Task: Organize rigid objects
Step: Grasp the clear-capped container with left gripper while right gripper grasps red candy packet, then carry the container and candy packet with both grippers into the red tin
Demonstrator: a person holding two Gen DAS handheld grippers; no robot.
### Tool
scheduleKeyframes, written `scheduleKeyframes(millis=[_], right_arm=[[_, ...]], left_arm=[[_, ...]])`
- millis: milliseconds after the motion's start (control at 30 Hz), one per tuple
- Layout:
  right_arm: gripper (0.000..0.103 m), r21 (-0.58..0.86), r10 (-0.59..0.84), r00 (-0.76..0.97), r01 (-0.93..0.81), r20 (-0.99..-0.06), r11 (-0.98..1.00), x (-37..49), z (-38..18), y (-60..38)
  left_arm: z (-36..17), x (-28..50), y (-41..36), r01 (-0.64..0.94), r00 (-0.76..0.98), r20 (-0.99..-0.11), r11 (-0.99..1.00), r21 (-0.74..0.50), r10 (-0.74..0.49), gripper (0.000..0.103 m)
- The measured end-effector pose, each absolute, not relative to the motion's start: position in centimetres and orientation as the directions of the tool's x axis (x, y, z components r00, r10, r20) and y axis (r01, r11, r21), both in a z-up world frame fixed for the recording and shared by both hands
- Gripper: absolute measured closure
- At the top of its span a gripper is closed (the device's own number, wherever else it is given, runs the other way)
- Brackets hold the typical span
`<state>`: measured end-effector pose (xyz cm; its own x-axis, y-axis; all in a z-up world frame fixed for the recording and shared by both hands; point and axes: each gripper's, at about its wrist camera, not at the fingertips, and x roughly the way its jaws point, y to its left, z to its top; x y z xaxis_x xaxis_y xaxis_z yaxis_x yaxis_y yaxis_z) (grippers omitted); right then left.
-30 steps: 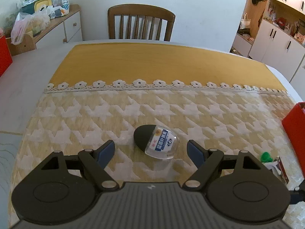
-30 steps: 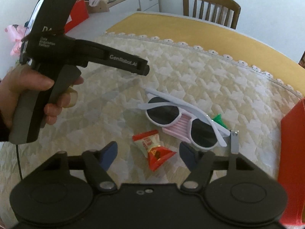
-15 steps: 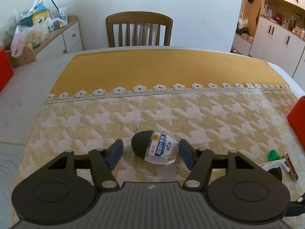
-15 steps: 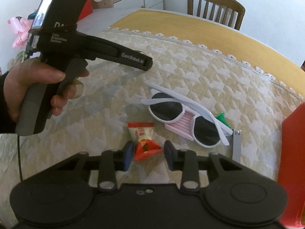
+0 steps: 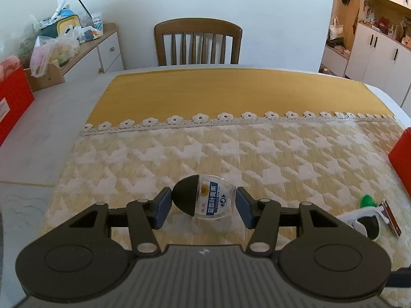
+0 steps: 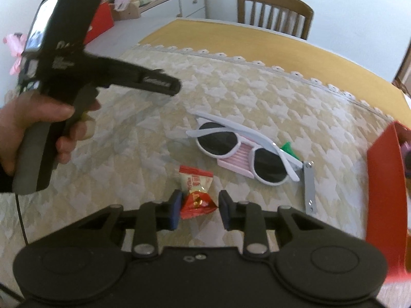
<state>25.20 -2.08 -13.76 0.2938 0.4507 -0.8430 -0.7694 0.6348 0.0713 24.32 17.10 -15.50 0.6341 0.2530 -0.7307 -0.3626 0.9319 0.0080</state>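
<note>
Candy wrapper (image 6: 196, 192), red and cream, sits pinched between the blue pads of the right gripper (image 6: 197, 206), whose jaws have just been closing onto it on the houndstooth tablecloth (image 6: 231, 97). Beside it, the left gripper (image 5: 201, 206) has likewise been narrowing around a small clear case with a black end (image 5: 204, 199) (its label printed in blue); both pads touch its sides. Just beyond the candy lie white-framed sunglasses (image 6: 241, 151) atop a pink ribbed item (image 6: 237, 160), with a green piece (image 6: 289, 148) and a metal nail clipper (image 6: 309, 187) near them. A red box (image 6: 385, 187) stands at the right edge. Farther back, a lace flower trim (image 5: 231, 116) borders a mustard cloth (image 5: 231, 89), then a wooden chair (image 5: 197, 42) at the wall.
</note>
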Motion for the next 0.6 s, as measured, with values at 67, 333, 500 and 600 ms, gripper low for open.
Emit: scheduleKeyframes(millis=[67,333,500,600], right_arm=[[0.073,0.082,0.454,0.297,-0.758,-0.840,0.647,25.1,-13.4,-2.6],[0.073,0.096,0.461,0.334,-0.717,-0.822,0.691,24.3,-11.1,-4.9],[0.073,0.107,0.477,0.365,-0.695,-0.800,0.711,23.8,-9.2,-6.8],[0.073,0.106,0.483,0.391,-0.681,-0.783,0.724,23.7,-8.1,-8.0]], left_arm=[[-15.2,23.9,16.9,-0.363,0.631,-0.734,0.932,0.007,0.252,0.049],[-12.8,21.9,15.5,-0.347,0.655,-0.722,0.937,-0.028,0.221,0.049],[-10.6,20.6,14.0,-0.325,0.686,-0.698,0.945,-0.038,0.208,0.049],[-9.4,20.1,12.9,-0.311,0.700,-0.687,0.949,-0.049,0.194,0.049]])
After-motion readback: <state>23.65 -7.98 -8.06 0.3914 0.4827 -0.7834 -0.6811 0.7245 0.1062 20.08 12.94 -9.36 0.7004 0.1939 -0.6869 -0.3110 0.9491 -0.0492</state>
